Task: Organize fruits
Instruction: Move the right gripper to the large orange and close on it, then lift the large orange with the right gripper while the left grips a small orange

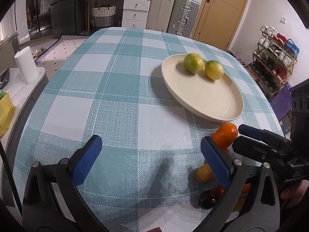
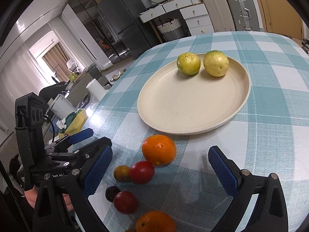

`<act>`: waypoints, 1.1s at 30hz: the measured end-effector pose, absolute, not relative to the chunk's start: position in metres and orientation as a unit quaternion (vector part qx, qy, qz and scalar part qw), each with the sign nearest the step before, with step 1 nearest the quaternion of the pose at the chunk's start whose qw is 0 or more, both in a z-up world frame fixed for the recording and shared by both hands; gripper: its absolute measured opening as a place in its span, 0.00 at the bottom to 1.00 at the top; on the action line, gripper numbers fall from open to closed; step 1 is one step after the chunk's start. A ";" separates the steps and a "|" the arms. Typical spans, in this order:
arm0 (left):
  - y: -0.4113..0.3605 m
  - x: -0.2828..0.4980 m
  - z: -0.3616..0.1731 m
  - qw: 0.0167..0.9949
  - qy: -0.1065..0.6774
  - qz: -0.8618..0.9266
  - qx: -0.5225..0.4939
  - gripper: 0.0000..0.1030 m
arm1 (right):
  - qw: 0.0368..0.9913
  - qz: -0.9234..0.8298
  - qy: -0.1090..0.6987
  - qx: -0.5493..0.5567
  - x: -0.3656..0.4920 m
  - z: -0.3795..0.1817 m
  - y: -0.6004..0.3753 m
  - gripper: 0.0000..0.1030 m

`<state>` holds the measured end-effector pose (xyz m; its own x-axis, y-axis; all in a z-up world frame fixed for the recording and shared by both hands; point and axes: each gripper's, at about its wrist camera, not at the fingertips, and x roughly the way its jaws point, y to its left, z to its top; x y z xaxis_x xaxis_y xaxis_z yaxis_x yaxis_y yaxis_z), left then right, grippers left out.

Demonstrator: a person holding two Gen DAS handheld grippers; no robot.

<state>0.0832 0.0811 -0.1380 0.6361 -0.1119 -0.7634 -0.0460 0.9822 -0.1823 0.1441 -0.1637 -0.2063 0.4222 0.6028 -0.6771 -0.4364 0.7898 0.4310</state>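
Checked tablecloth [image 2: 270, 116]: orange [image 2: 158, 149] lies between open right tongs [image 2: 160, 166].

Left wrist view: left gripper's right finger [image 1: 216, 161] covers part of the orange [image 1: 225, 135], a red fruit [image 1: 221, 190] and the yellow fruit [image 1: 204, 173]. Right wrist view: second orange [image 2: 155, 222] cut by the bottom edge; dark plum [image 2: 112, 193] partly behind a red fruit [image 2: 125, 202].

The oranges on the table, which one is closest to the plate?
The orange just off the plate's near rim; the other orange lies at the picture's bottom edge, beyond the red fruits.
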 end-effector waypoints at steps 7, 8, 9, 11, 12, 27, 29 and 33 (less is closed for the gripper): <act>0.085 0.084 -0.143 0.897 0.431 -0.018 -0.096 0.99 | 0.828 0.315 0.454 0.096 0.151 -0.213 -0.156 0.83; 0.085 0.084 -0.144 0.897 0.431 -0.018 -0.097 0.99 | 0.827 0.315 0.455 0.096 0.151 -0.214 -0.155 0.80; 0.086 0.084 -0.144 0.897 0.432 -0.017 -0.097 0.99 | 0.826 0.316 0.457 0.097 0.152 -0.214 -0.155 0.79; 0.087 0.084 -0.145 0.896 0.433 -0.017 -0.099 0.99 | 0.824 0.317 0.460 0.098 0.153 -0.216 -0.154 0.73; 0.087 0.084 -0.146 0.895 0.433 -0.016 -0.099 0.99 | 0.823 0.316 0.462 0.098 0.153 -0.217 -0.154 0.73; 0.085 0.080 -0.142 0.897 0.432 -0.013 -0.093 0.99 | 0.826 0.309 0.459 0.103 0.150 -0.218 -0.158 0.40; 0.082 0.078 -0.140 0.898 0.431 -0.015 -0.090 0.99 | 0.828 0.310 0.454 0.106 0.149 -0.216 -0.161 0.40; 0.075 0.074 -0.134 0.900 0.426 -0.023 -0.086 0.99 | 0.835 0.310 0.440 0.117 0.146 -0.209 -0.170 0.40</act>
<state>0.0736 0.0754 -0.1339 0.6358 -0.1146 -0.7633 -0.0317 0.9842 -0.1742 0.1462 -0.1700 -0.2093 0.4211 0.6200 -0.6620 -0.4139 0.7808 0.4680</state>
